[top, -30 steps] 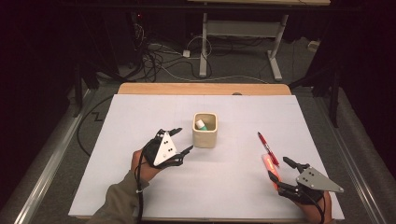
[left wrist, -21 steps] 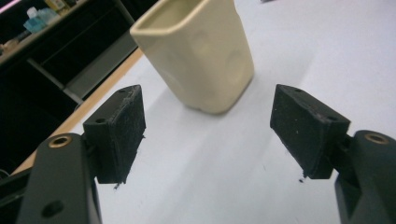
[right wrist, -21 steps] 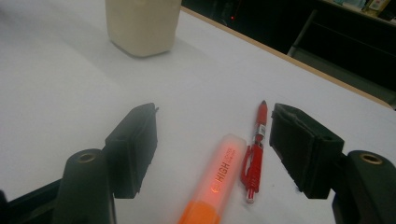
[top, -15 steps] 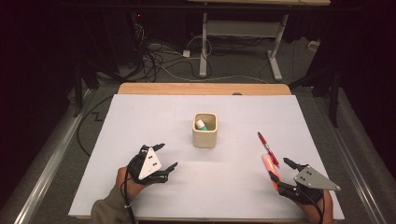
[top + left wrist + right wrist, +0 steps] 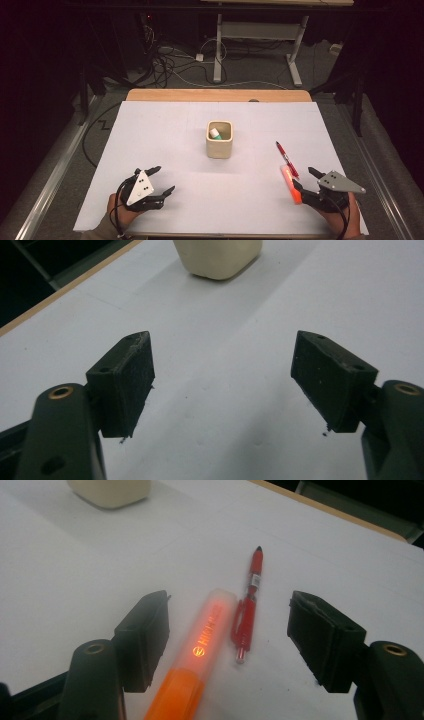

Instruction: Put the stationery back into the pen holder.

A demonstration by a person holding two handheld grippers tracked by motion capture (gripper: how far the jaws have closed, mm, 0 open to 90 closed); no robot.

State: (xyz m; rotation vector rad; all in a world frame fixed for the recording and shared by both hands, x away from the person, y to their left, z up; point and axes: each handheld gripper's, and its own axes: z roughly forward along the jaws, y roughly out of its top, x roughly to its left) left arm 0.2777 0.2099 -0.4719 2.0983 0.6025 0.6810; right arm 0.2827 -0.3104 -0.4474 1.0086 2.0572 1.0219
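Observation:
A cream square cup (image 5: 220, 142) stands mid-table with a white and green item (image 5: 215, 133) inside. My left gripper (image 5: 164, 180) sits near the front left, well short of the cup. Its jaws have just been opening and stand open with nothing between them; in the left gripper view (image 5: 222, 345) the cup (image 5: 217, 257) is far ahead. My right gripper (image 5: 303, 177) is open at the front right. An orange highlighter (image 5: 200, 645) lies between its jaws, untouched, with a red pen (image 5: 248, 605) beside it.
A white sheet (image 5: 165, 130) covers the table, with a wooden strip (image 5: 215, 95) along its far edge. Beyond it are floor cables (image 5: 170, 60) and the legs of a desk (image 5: 295, 60). Metal rails run along both sides.
My left gripper has drawn back from beside the cup toward the front left and lower, its jaws spread wider. The right gripper, highlighter and pen have stayed put.

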